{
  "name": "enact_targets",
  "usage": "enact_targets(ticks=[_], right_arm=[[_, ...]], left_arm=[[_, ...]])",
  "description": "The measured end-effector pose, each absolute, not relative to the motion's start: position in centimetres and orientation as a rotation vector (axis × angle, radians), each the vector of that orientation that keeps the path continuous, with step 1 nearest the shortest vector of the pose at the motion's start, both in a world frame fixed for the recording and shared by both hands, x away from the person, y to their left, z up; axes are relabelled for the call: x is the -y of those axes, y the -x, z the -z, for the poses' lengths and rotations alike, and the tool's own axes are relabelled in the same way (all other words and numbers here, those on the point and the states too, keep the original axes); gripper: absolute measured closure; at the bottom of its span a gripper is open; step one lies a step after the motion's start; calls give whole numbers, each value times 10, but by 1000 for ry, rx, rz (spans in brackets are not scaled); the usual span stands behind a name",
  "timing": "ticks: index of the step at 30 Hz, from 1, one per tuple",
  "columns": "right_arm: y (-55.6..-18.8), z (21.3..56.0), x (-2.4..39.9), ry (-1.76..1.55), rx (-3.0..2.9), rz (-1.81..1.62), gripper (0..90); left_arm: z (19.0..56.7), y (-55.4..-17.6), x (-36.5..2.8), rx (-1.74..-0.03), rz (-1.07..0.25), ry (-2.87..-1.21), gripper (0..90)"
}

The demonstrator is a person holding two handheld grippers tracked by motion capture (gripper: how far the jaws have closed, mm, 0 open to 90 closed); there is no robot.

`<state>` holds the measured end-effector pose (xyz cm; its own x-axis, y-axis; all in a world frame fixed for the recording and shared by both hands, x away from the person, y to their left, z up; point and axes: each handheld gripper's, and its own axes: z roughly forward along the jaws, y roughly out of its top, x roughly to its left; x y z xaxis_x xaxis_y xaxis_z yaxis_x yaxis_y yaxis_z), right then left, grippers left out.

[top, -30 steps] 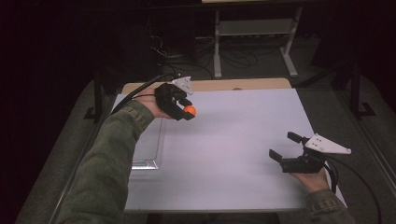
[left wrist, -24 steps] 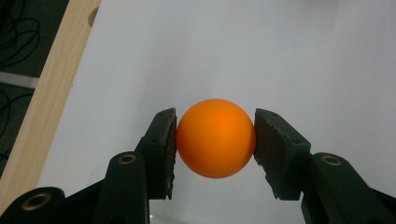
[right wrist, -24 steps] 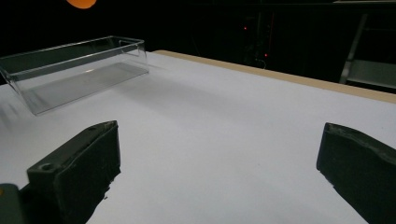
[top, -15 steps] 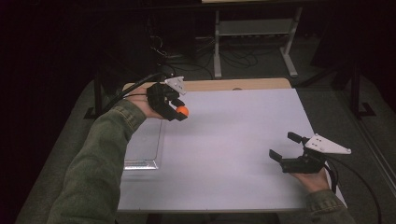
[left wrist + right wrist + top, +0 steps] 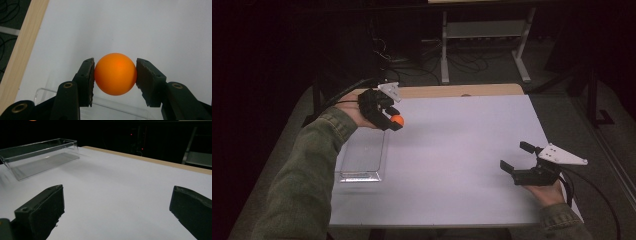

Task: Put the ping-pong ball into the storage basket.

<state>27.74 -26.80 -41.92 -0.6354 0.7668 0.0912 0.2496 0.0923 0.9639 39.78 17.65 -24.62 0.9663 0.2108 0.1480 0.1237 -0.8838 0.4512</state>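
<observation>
Orange ball (image 5: 115,74) clamped in left gripper (image 5: 393,121) over clear tray's (image 5: 361,160) far edge.

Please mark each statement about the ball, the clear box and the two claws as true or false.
1. The left claw is shut on the orange ball. True.
2. The ball lies inside the clear box. False: it is held in the claw, above the box's far end.
3. The right claw is open and holds nothing. True.
4. The clear box stands beside the right claw. False: it stands on the left side of the table, near the left claw.
</observation>
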Motion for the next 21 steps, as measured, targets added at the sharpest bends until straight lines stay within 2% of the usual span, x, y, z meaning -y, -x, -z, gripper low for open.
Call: enact_targets(ticks=[21], right_arm=[[-277,420,267,-998,-1950,-1549,0]], left_arm=[[249,-388,-215,-320,-236,-2725,502]])
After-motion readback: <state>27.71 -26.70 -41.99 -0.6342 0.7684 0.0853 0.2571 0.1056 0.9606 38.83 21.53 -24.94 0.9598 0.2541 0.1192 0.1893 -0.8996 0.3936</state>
